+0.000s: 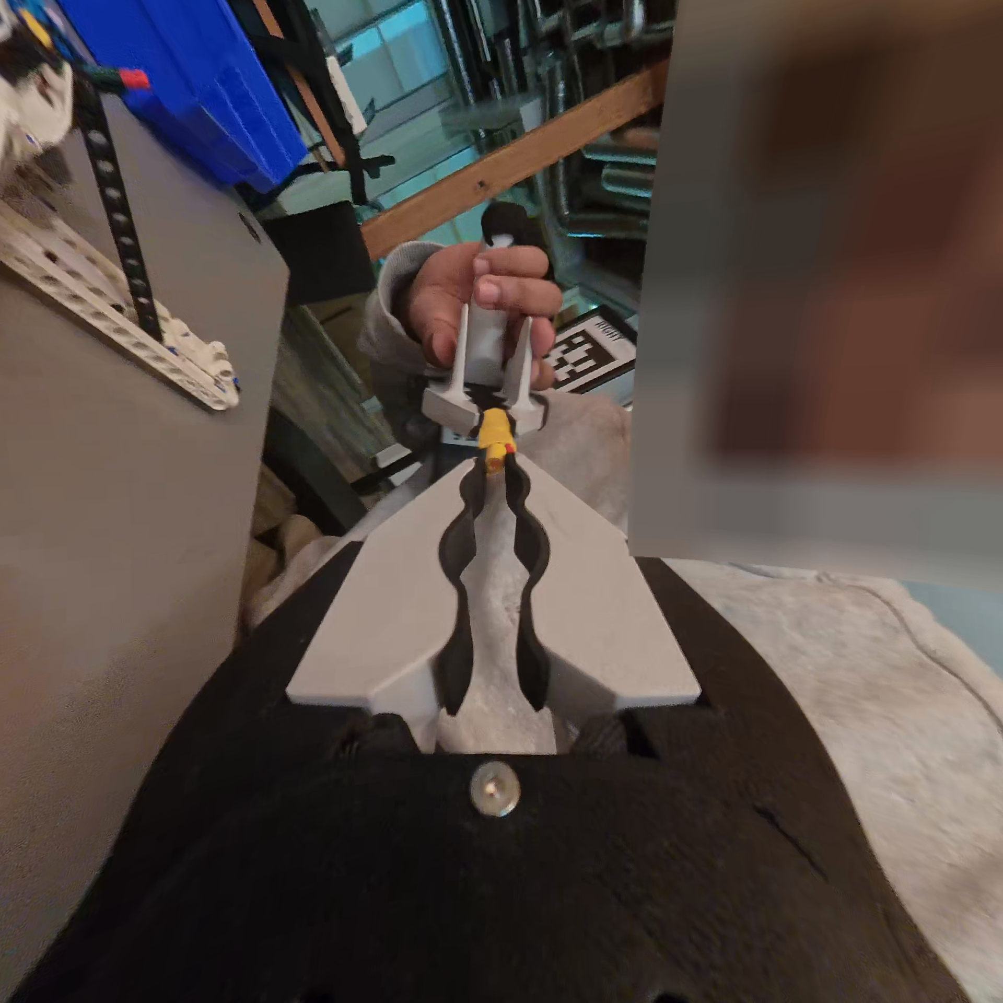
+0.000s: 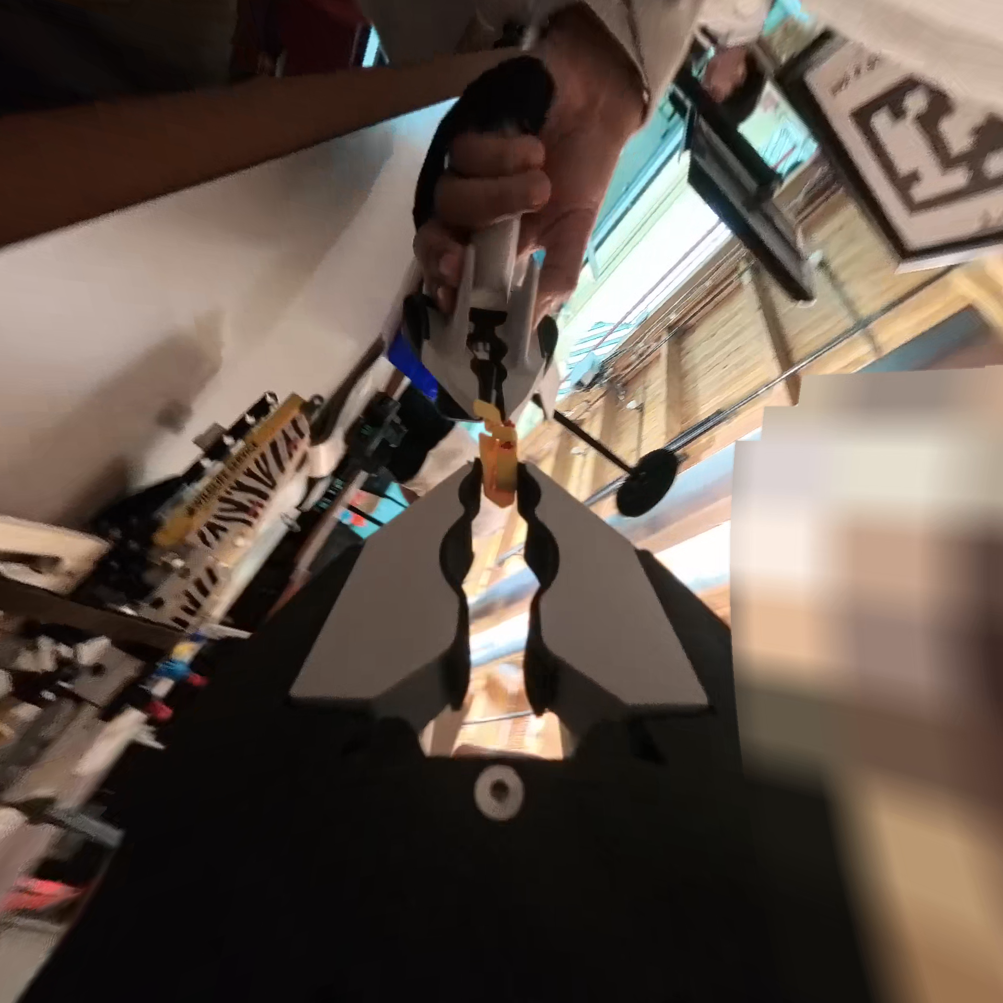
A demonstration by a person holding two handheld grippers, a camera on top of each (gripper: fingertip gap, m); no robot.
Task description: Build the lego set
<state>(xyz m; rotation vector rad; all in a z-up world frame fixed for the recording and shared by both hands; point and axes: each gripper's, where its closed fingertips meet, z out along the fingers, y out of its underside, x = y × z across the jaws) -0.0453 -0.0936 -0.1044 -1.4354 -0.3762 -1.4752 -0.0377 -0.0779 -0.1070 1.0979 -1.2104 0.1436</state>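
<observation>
Both grippers are held in the air, tip to tip. In the left wrist view my left gripper [image 1: 493,470] is shut on the small near end of a yellow lego piece [image 1: 495,434]. The right gripper [image 1: 491,406], held by a hand [image 1: 461,304], grips its far, larger part. In the right wrist view my right gripper [image 2: 498,478] is shut on the larger yellow piece [image 2: 500,467]. The left gripper [image 2: 488,404] pinches a small yellow part [image 2: 484,410] that meets it. A tiny red bit [image 2: 507,445] shows at the joint.
A white beam frame [image 1: 97,293] with an upright black beam [image 1: 116,217] rests on a grey surface at left, with a blue bin [image 1: 190,81] behind. A striped yellow model [image 2: 233,488], a black wheel on an axle [image 2: 648,483] and loose bricks [image 2: 163,684] lie around.
</observation>
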